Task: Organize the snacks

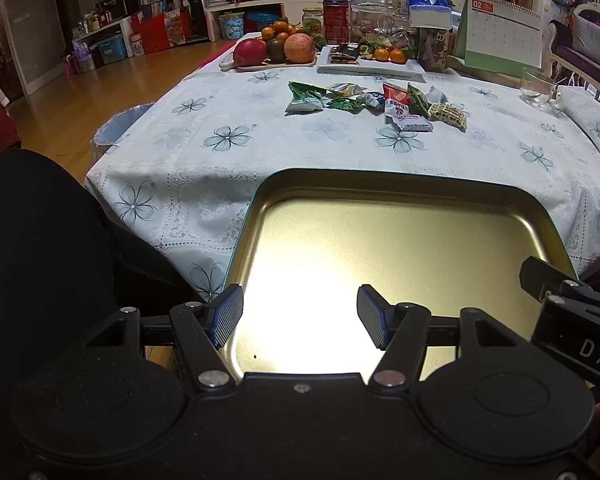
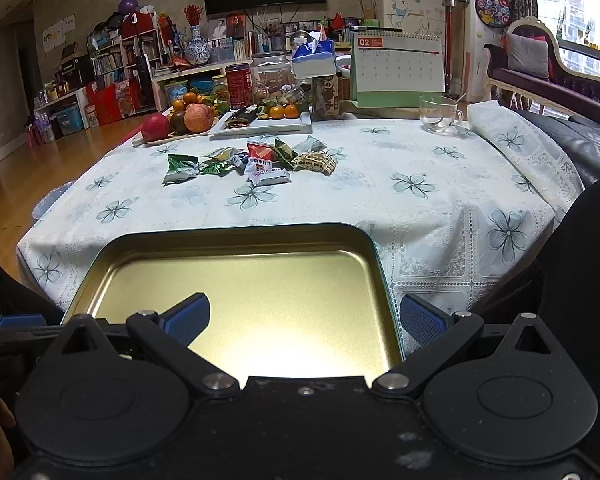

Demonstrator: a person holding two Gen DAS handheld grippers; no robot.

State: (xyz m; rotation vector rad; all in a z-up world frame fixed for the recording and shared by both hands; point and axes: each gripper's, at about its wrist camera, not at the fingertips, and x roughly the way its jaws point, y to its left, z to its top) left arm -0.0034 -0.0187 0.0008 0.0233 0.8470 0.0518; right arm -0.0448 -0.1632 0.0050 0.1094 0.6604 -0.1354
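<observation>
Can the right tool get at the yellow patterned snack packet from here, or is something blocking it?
Probably yes. The right tool is open over the empty gold metal tin; only bare floral tablecloth lies before the yellow patterned snack packet.

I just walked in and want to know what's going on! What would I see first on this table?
First you'd spot the shiny gold tin, empty, at the near edge of the flowery tablecloth, with both open grippers over it. Further back, mid-table, lies a bright pile of snack packets. Behind that, at the far side, sits a plate of red apples and oranges.
</observation>
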